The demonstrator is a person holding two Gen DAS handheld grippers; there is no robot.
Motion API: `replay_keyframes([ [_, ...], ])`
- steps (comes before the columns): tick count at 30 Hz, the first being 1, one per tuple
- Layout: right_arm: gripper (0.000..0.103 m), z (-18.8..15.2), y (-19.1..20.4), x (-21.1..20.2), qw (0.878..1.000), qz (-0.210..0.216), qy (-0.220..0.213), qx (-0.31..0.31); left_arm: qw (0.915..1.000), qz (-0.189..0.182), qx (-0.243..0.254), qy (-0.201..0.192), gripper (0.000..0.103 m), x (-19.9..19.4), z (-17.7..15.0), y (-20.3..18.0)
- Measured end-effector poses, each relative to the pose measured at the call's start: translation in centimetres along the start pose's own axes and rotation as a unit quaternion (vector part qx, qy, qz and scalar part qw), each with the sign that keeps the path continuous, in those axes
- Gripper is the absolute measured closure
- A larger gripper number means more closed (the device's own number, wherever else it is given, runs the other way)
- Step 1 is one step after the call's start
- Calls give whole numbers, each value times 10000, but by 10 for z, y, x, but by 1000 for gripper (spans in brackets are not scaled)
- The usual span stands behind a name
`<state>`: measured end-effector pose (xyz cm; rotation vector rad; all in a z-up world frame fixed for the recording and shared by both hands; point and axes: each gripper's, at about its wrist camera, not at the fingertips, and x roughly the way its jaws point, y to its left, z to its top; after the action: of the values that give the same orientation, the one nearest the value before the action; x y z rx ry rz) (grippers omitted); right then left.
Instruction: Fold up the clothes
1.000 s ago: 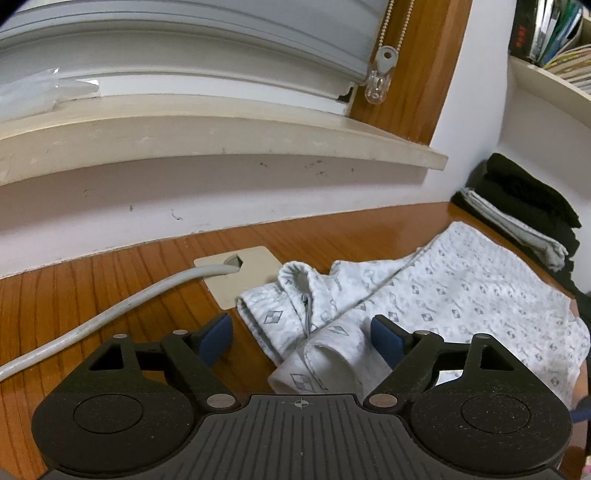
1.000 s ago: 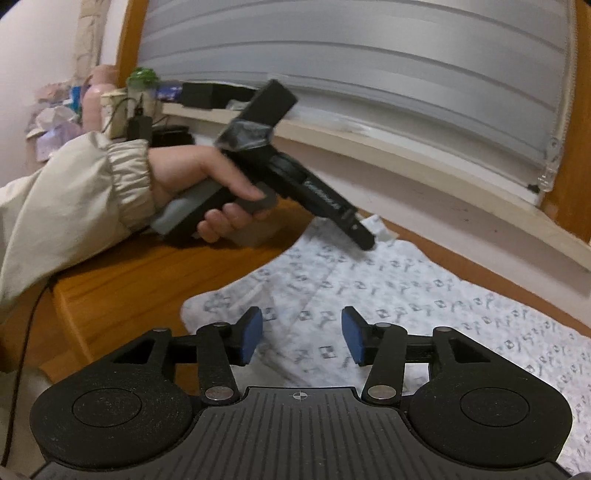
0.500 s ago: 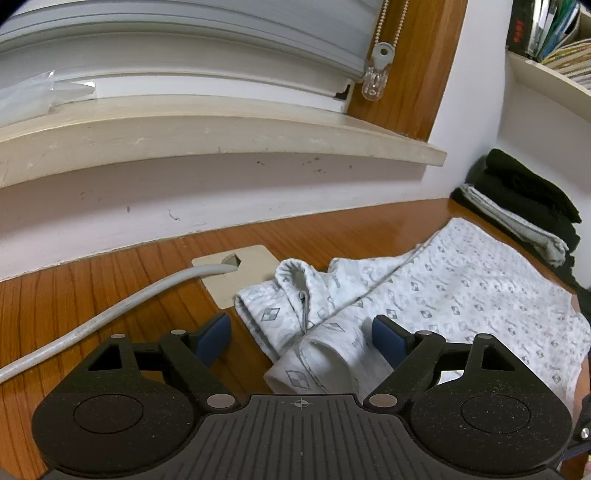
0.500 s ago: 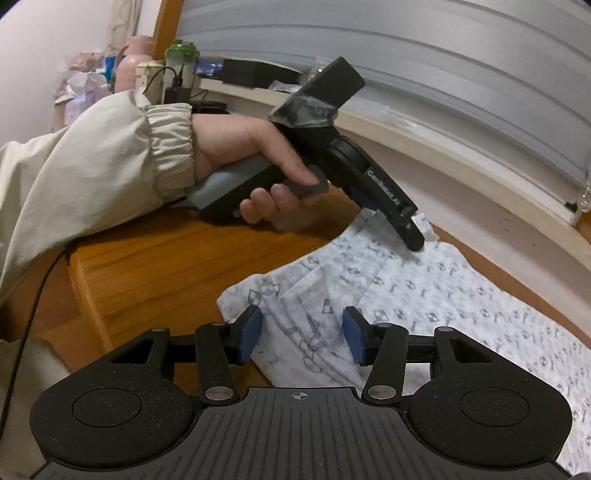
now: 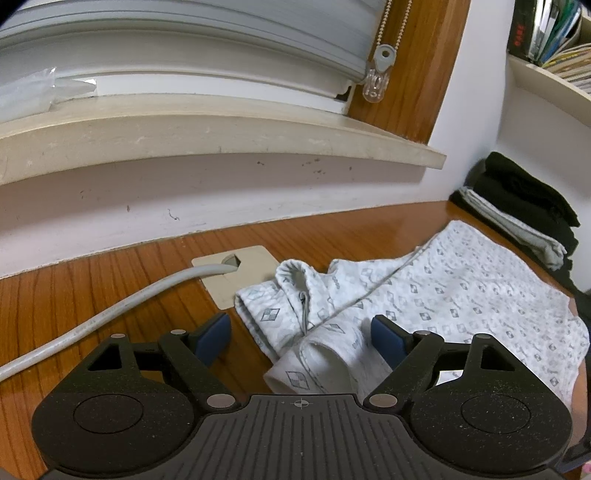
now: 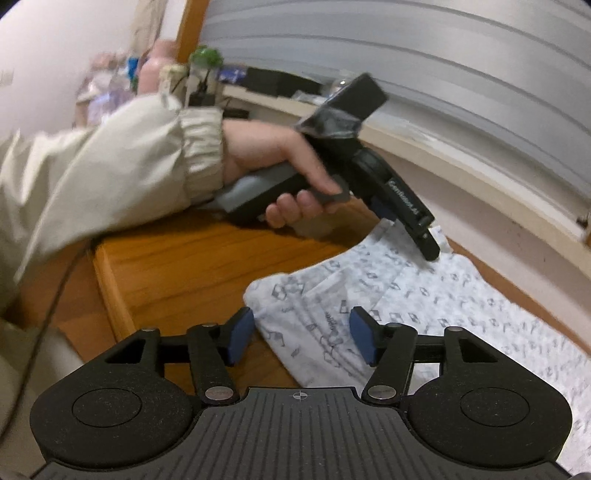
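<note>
On the wooden desk, spread flat: one white patterned garment, printed with small grey diamonds, its collar and zip bunched at the end nearest the beige cable plate. Item, my left gripper: jaws wide apart, blue pads either side of a rolled cuff, not pressing it; the cloth lies between them, untouched. Item, my right gripper: jaws have just been opening, now parted over the garment's near corner, fabric showing between the pads but not gripped. Seen from the right wrist, my left hand wraps the grey handle, beige elastic-cuffed sleeve behind it, that gripper's black fingertip down at the garment's far edge; contact I cannot tell. Further out: one grey cable running into the plate; a stack of folded dark and grey clothes at the desk's far right corner; pale windowsill, lowered blind with bead cord; shelf of books at upper right.
</note>
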<state>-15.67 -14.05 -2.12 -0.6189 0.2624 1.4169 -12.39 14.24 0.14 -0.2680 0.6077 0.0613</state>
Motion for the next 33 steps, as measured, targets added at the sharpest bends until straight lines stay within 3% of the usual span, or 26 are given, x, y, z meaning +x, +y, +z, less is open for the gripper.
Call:
replay_keyframes([
  [4, 44, 1, 0, 7, 9998, -201, 40, -86, 9999, 27, 157, 63, 22, 0, -1, -5],
  [8, 48, -1, -7, 16, 9994, -336, -43, -55, 9996, -72, 252, 88, 43, -1, -3, -9],
  [11, 66, 1, -13, 23, 9992, -373, 39, 118, 9995, -178, 230, 95, 57, -1, -4, -9],
  [12, 78, 2, -13, 25, 9988, -466, 103, 128, 9995, -213, 227, 99, 63, -1, -4, -9],
  [18, 85, 5, -17, 32, 9983, -550, 200, -11, 9996, -30, 257, 61, 82, -3, -3, -17],
  [23, 89, 11, -33, 21, 9984, -522, -82, 216, 9998, 57, 75, -160, 85, -19, 10, -19],
  [26, 89, 16, -52, -4, 9954, -751, -457, 383, 9995, 89, 112, -295, 85, -24, 28, -33],
  [33, 89, 12, -117, -78, 9807, -1432, -1019, 859, 9969, -182, 586, -484, 86, -3, 97, -112],
])
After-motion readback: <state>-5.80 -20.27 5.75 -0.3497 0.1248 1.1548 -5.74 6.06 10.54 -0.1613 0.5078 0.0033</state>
